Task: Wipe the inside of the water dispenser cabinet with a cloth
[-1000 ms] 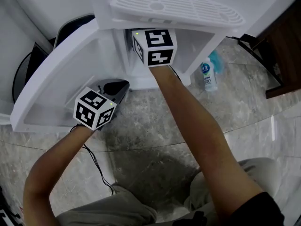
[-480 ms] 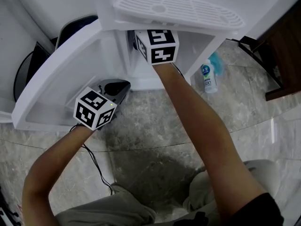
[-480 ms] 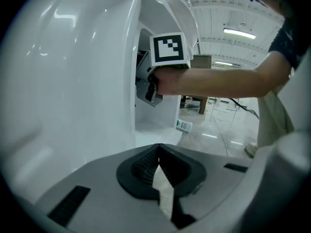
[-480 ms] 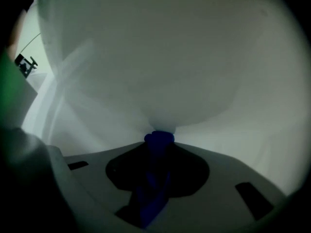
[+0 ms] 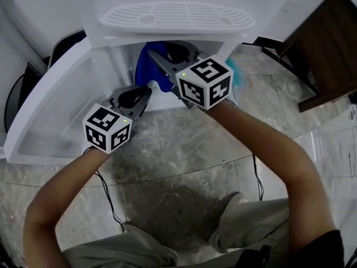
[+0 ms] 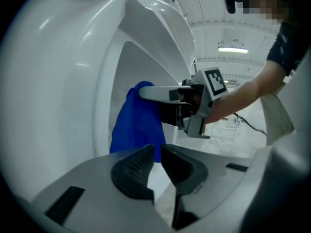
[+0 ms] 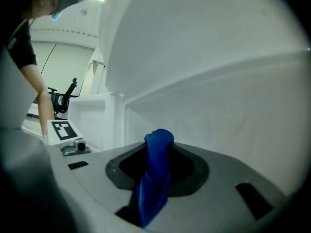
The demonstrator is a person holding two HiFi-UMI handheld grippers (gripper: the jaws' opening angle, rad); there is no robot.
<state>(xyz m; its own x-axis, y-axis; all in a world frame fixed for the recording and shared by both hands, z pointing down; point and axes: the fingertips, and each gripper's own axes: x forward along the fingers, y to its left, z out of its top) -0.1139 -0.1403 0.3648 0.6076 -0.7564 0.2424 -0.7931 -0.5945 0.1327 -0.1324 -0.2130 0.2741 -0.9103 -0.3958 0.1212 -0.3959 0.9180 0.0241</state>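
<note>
The white water dispenser (image 5: 173,18) stands at the top of the head view, its lower cabinet door (image 5: 50,110) swung open to the left. My right gripper (image 5: 159,66) is at the cabinet opening, shut on a blue cloth (image 5: 146,68) that hangs from its jaws. The right gripper view shows the cloth (image 7: 156,176) pinched between the pads, with the white cabinet wall behind it. My left gripper (image 5: 144,92) is just left of it, jaws shut and empty, beside the door. In the left gripper view the cloth (image 6: 137,127) dangles from the right gripper (image 6: 163,93) ahead of my shut jaws (image 6: 155,160).
A teal item (image 5: 239,77) peeks from behind the right cube on the marble floor. Dark wooden furniture (image 5: 321,52) stands at the right. A black cable (image 5: 114,202) runs over the floor by the person's knees. A dark round object (image 5: 17,94) sits behind the door.
The right gripper has drawn back out of the cabinet toward the left, and the blue cloth now shows in its jaws. The left gripper has risen a little toward the opening.
</note>
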